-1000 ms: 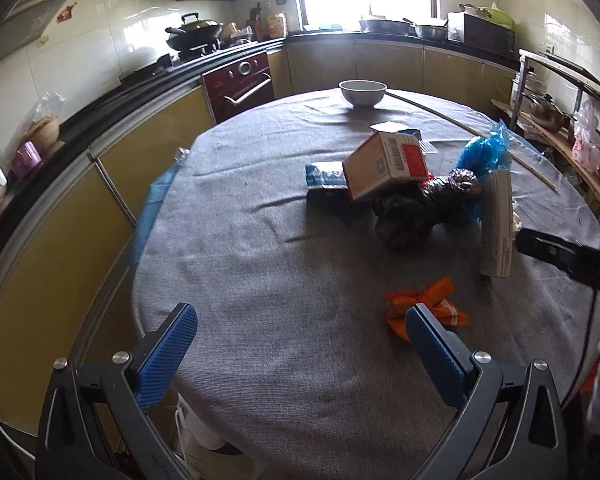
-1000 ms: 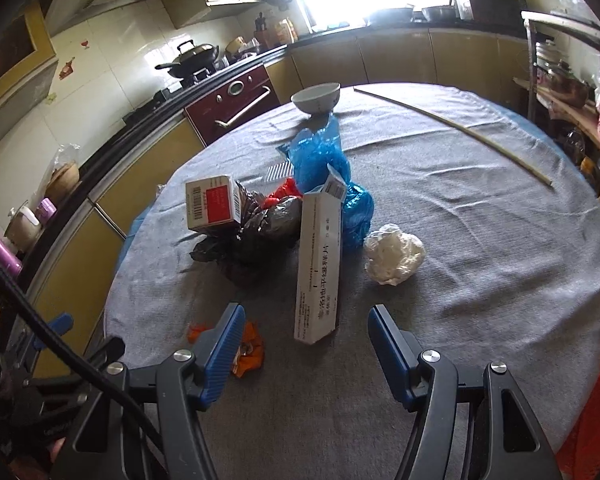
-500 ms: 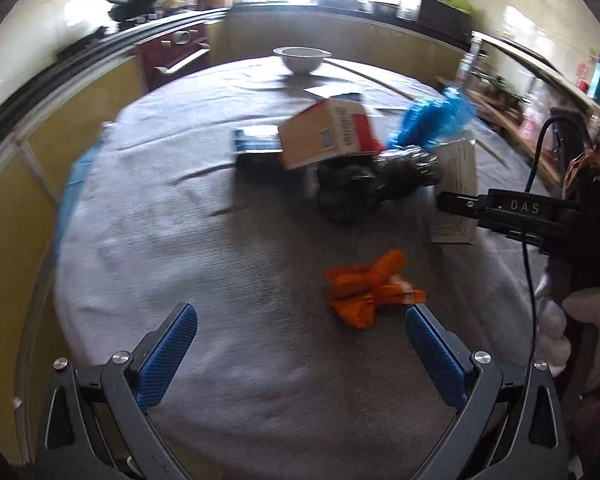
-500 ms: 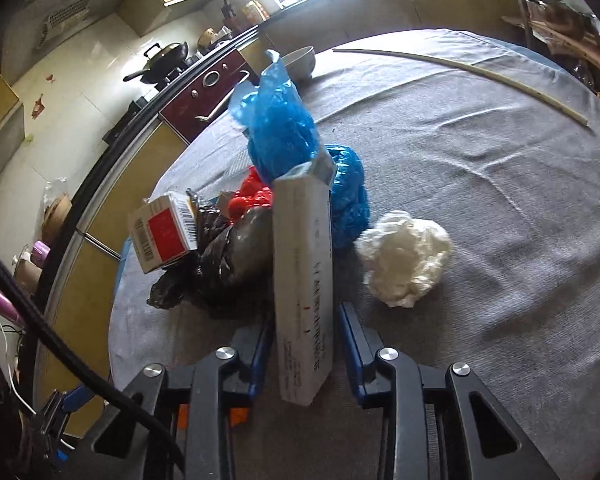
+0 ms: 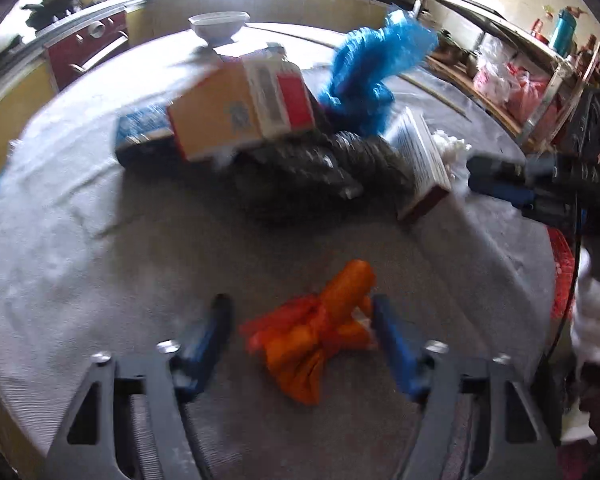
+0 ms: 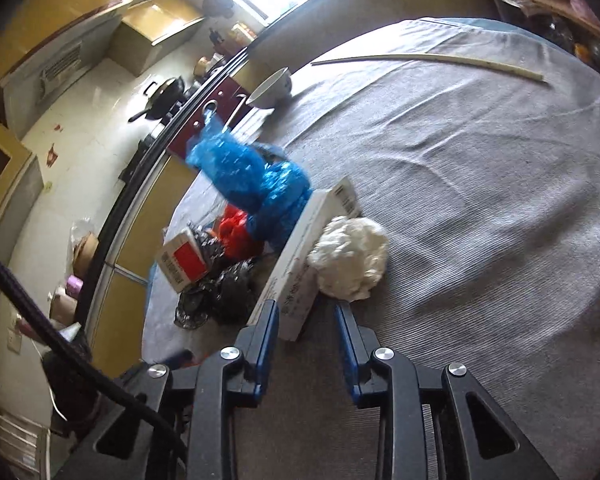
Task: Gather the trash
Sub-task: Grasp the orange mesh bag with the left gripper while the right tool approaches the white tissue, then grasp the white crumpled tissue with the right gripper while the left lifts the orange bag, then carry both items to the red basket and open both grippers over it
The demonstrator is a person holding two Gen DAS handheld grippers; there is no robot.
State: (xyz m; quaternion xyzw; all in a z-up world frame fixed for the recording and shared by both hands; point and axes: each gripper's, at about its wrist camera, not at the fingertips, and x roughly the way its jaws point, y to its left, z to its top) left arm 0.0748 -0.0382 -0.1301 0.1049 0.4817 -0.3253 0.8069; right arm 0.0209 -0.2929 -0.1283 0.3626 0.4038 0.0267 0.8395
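An orange wrapper (image 5: 320,332) lies on the grey table cloth (image 5: 100,248) between the fingers of my left gripper (image 5: 300,320), which is partly closed around it, pads apart from it on the left side. My right gripper (image 6: 306,316) holds the near end of a long white carton (image 6: 300,264), jaws narrowed on it. Beside the carton lie a white crumpled paper ball (image 6: 350,256), a blue plastic bag (image 6: 256,184), a black bag (image 6: 220,292) and a red-and-orange box (image 5: 240,108).
A white bowl (image 5: 218,28) stands at the far side of the table. A long pale stick (image 6: 428,60) lies across the cloth. Kitchen counters and a stove line the wall behind. A shelf rack (image 5: 540,72) stands to the right.
My left gripper has moved forward and narrowed around the orange wrapper. My right gripper has tilted, and the white carton with it; the carton's far end has swung right.
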